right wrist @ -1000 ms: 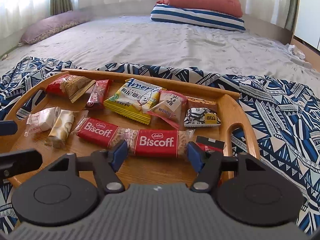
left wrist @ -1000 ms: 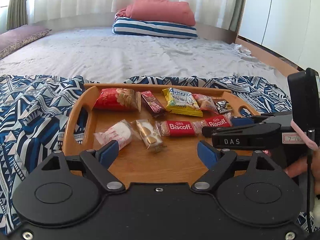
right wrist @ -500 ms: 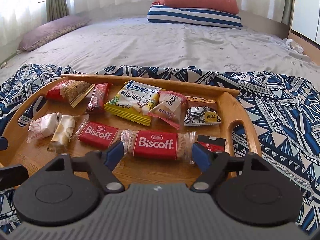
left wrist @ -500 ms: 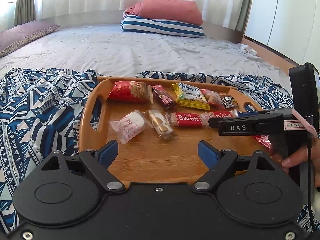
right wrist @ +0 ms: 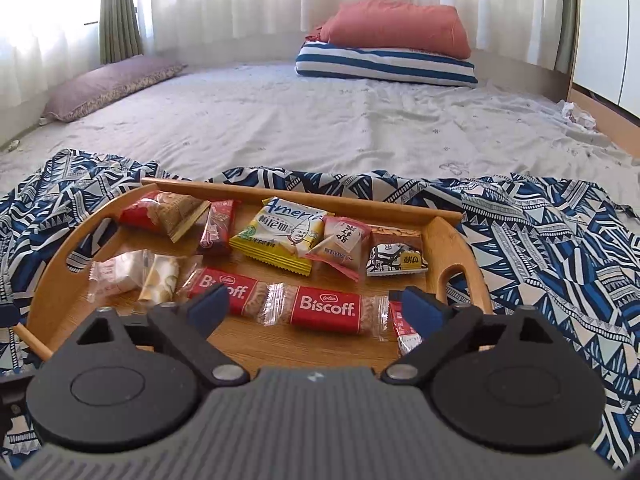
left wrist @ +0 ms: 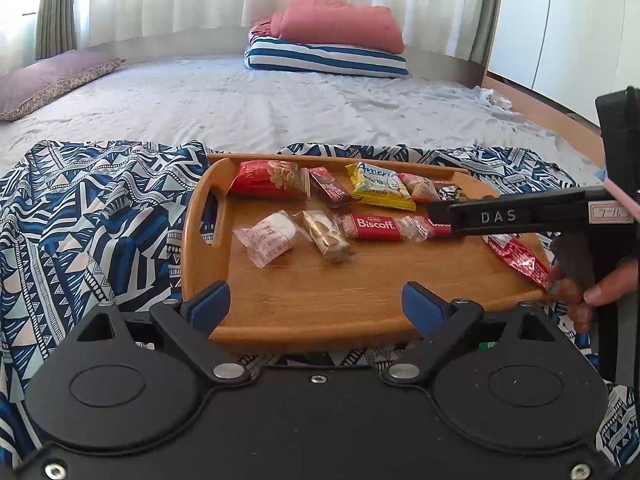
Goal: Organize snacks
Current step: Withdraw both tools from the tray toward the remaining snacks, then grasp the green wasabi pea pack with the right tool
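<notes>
We hold our left gripper [left wrist: 316,306] over the near edge of the wooden tray [left wrist: 304,320], its blue fingers [left wrist: 210,304] spread wide with nothing between them. Our right gripper [right wrist: 315,306] hangs low over the tray's near right part, fingers [right wrist: 420,308] likewise spread and empty; in the left view we see its black body marked DAS reaching in from the right, above the snacks.

The tray sits on a blue patterned cloth [left wrist: 92,220] spread over the bed [left wrist: 280,108]. All the snacks lie in it, in two rough rows. Along the far rim, from left to right in the right view: a red bag [right wrist: 160,214], a dark red bar [right wrist: 218,226], a yellow pack [right wrist: 284,236], a pink pack [right wrist: 344,242] overlapping the yellow one's right end, and a black-and-white pack [right wrist: 396,260] with another wrapper behind it that we cannot make out. In the nearer row lie a white sweet [right wrist: 116,276] and a gold sweet [right wrist: 162,280] side by side, then two Biscoff biscuits end to end: the left Biscoff [right wrist: 236,294] partly behind our right gripper's left finger, the right Biscoff [right wrist: 328,310] framed between the two fingers. A red wrapper [right wrist: 404,326] lies just beside the right finger, near the tray's right handle slot.

At the head of the bed a pink pillow [right wrist: 396,28] rests on a striped pillow [right wrist: 384,64], and a mauve pillow [right wrist: 112,84] lies far left.
</notes>
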### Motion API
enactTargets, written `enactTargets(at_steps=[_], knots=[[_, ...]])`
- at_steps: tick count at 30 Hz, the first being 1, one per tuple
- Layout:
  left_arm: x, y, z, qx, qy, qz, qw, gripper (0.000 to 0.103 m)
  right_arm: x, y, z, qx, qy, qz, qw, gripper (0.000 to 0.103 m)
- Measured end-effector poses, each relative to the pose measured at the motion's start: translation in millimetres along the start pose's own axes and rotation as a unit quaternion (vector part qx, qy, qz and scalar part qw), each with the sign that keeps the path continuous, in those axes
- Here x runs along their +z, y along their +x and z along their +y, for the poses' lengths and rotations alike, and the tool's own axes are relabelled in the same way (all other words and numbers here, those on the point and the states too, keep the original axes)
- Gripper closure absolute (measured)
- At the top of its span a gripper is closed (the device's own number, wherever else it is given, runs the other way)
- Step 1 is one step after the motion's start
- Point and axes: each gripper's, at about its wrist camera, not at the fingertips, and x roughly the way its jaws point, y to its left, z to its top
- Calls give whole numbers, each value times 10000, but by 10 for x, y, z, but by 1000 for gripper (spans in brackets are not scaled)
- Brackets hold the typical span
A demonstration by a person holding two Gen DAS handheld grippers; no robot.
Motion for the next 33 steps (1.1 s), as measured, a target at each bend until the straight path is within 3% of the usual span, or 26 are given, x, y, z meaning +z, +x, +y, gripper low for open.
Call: enactTargets(at_steps=[15, 22, 33], knots=[[-314, -349, -136, -170, 122, 41, 9998, 6, -315, -742, 160, 79, -181, -179, 9996, 0], [-468, -431, -93, -201, -1, 94, 9998, 6, -552, -1025, 105, 365, 192, -135, 9991, 1], [-700, -502, -60, -277, -89, 191, 9994, 6, -925, -757, 164, 268, 515, 391, 9975, 15]])
